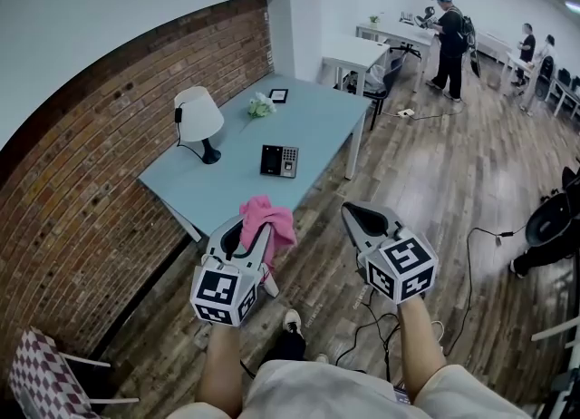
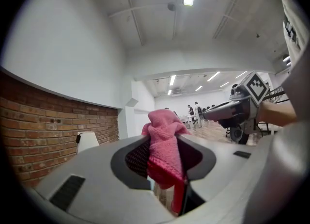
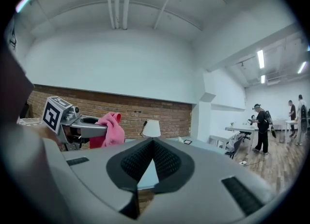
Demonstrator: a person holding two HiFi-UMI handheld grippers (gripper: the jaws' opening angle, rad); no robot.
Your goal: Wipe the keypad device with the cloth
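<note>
Left hand-held gripper [image 1: 252, 234]: jaws clamped on the pink cloth [image 1: 270, 218], which bunches up above the tips; held in the air, short of the counter's near edge.
Right hand-held gripper [image 1: 361, 218]: at 3 o'clock of the left one, jaws closed tip to tip with nothing between them.
Counter [image 1: 322, 122]: pale blue, at 12 o'clock ahead of both.
Keypad device [image 1: 280, 160]: flat near the counter's middle, well apart from the cloth.
Lamp [image 1: 199, 118]: white, at 10 o'clock of the device.
Progress: cloth in hand, no contact with the device; the approach and, by my reading, all the wiping are left.
</note>
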